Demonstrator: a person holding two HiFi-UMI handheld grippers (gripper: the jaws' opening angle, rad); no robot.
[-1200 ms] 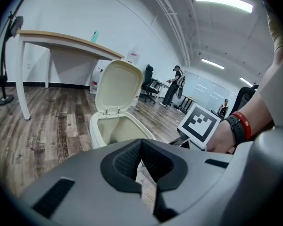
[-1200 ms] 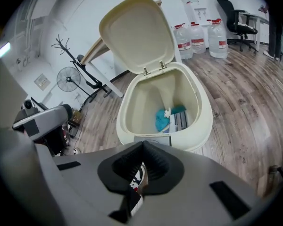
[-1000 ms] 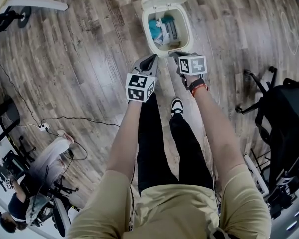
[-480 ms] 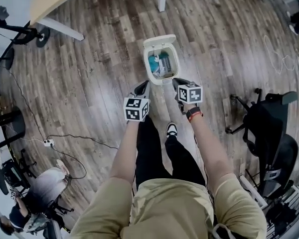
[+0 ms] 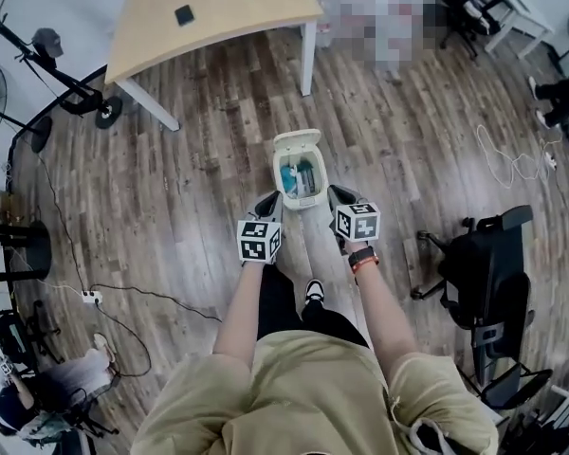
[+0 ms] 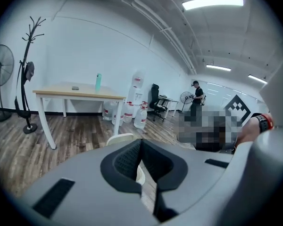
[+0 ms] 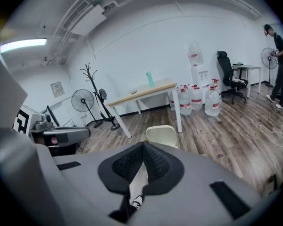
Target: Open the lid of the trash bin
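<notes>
Bright, even indoor light comes from ceiling strip lamps [image 6: 212, 3] high above the left hand-held gripper [image 6: 140, 144]. The floor [image 5: 171, 197] ahead of it shows a pale sheen and only faint shadows. Every view bows at its edges, and both gripper views darken to black at the corners.

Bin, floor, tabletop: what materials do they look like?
Trash bin: likely cream plastic, smooth moulded matte shell. Floor: wood-look planks, grey-brown grain, slight sheen; laminate or vinyl possible. Tabletop: pale wood or laminate, matte.

Glossy wood-plank floor [image 5: 171, 188], smooth plastic trash bin [image 5: 297, 143]
</notes>
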